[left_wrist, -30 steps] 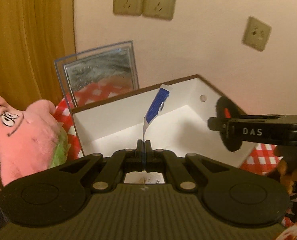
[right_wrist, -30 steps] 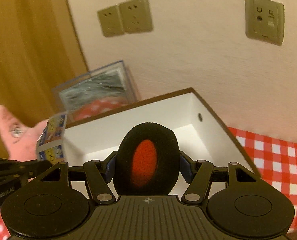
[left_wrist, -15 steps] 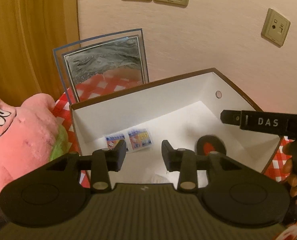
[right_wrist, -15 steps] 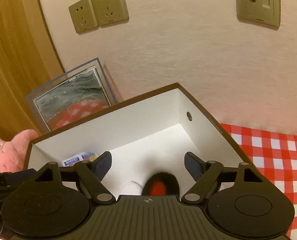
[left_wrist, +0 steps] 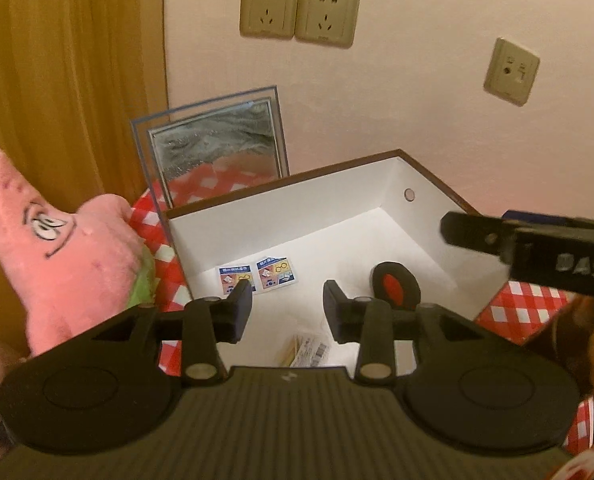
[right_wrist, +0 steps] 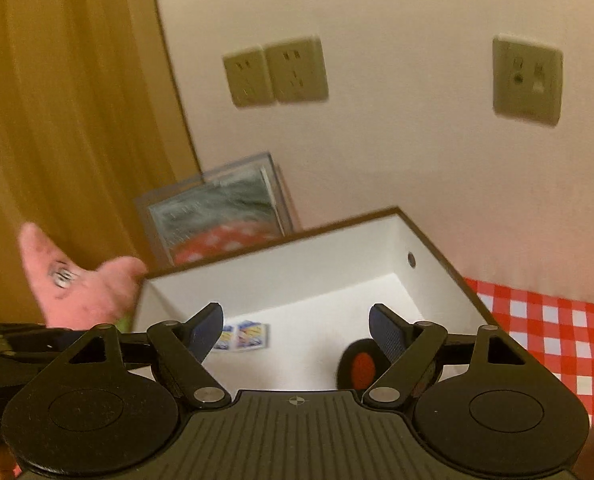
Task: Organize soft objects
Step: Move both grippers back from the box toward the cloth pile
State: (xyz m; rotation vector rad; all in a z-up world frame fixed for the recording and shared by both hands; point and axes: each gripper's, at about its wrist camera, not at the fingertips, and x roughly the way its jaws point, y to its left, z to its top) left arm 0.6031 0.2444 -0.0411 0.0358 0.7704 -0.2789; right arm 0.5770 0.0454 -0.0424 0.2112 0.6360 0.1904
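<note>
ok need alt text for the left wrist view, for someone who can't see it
The open left gripper hovers over a white box that holds a small blue packet and a black and red ear pad. A pink starfish plush sits left of the box on a red checked cloth; the right gripper juts in from the right.

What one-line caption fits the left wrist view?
Open left gripper above a white box holding two small packets and a black-and-red pad, pink plush alongside.

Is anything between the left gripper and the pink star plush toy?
Nothing visible. The pink star plush toy sits outside the white box, left of the open left gripper, with no object between.
</note>
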